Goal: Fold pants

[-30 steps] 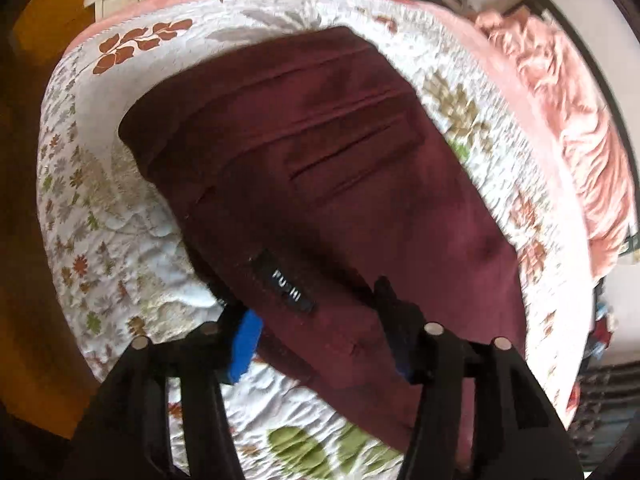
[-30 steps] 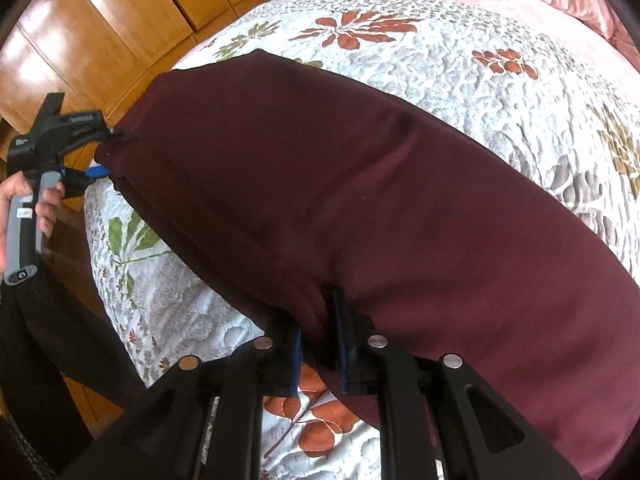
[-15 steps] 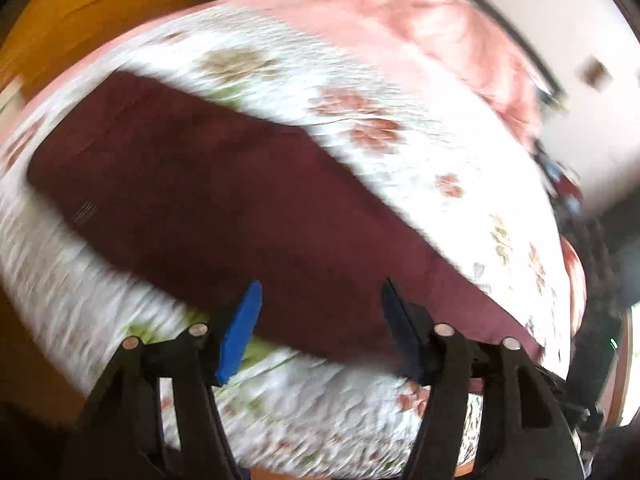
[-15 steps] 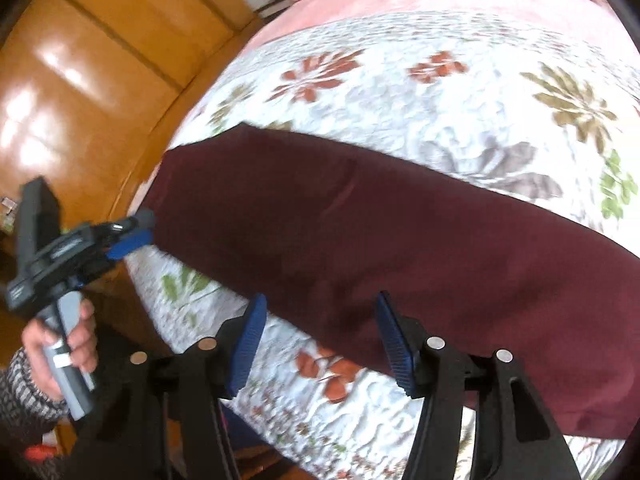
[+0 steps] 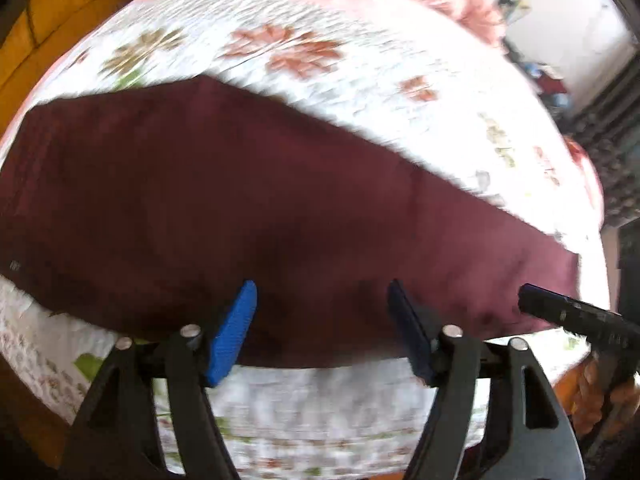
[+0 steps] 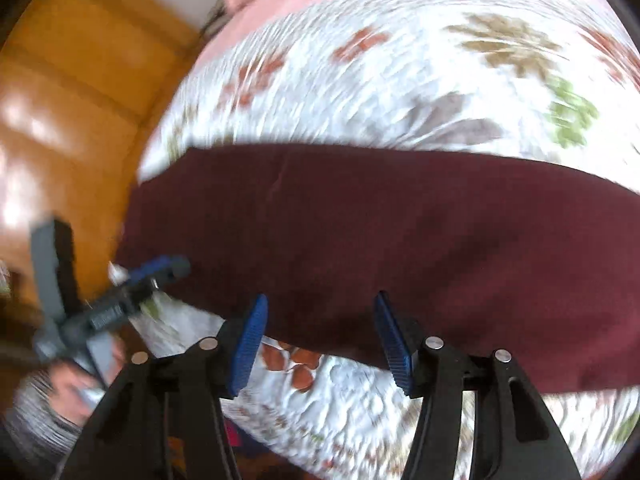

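maroon pants point(image 5: 260, 216) flat, left claw point(image 5: 322, 300) spread

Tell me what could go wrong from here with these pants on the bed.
1. The folded maroon pants lie along the near edge of the floral quilt; a careless tug could drag them off the bed.
2. Both the left claw and the right claw are open and hold nothing, so the next pinch might catch only the top layer, or the quilt too.
3. Both views are motion-blurred, so a rushed grasp may miss.
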A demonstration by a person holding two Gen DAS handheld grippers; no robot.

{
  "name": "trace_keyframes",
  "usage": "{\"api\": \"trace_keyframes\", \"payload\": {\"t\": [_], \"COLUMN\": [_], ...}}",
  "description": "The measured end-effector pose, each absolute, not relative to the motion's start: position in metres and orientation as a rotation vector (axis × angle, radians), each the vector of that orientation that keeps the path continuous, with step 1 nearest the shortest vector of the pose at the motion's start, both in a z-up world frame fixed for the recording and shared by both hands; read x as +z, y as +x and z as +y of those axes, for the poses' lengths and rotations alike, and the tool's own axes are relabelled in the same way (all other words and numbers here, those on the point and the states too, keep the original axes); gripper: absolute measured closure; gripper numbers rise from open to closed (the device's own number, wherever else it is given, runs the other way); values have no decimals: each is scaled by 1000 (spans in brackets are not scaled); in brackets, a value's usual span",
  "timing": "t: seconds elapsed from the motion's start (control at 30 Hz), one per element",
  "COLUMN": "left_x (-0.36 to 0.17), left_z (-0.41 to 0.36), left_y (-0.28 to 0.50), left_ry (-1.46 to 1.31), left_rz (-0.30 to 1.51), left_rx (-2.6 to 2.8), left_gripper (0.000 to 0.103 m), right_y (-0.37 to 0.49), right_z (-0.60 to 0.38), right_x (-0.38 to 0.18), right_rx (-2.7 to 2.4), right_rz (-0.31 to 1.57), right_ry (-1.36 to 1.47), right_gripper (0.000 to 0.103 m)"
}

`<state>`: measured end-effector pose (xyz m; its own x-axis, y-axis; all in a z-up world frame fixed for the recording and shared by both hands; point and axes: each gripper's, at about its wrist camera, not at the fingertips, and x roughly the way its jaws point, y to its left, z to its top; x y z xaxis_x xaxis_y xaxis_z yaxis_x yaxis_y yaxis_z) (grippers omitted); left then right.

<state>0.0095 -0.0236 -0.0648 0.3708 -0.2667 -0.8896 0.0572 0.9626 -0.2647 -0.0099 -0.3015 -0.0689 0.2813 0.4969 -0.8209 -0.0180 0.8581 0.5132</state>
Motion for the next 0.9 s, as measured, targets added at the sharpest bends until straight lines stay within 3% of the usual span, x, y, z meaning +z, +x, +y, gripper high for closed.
{"api": "trace_keyframes", "payload": {"t": [0.17, 0.43, 0.7, 0.9], "left_x": [-55, -75, -107, -112], "left_z": [-92, -166, -167, -158], "left_y": [15, 18, 38, 35], "left_ry": [-131, -45, -59, -79], "left_rz": [1159, 1185, 1273, 1273], "left_rx": [-396, -467, -405, -421], "left_gripper": [26, 14, 12, 10], "right_y": [-50, -106, -91, -76], "right_z": [-389, -494, -524, -519], "right_x": [-60, -101, -127, -138], "right_rx": [229, -76, -129, -179], "right_rz": [1253, 1264, 1219, 1171], "right_ry": [693, 863, 1028, 1049], "right_gripper": [46, 44, 39, 42]}}
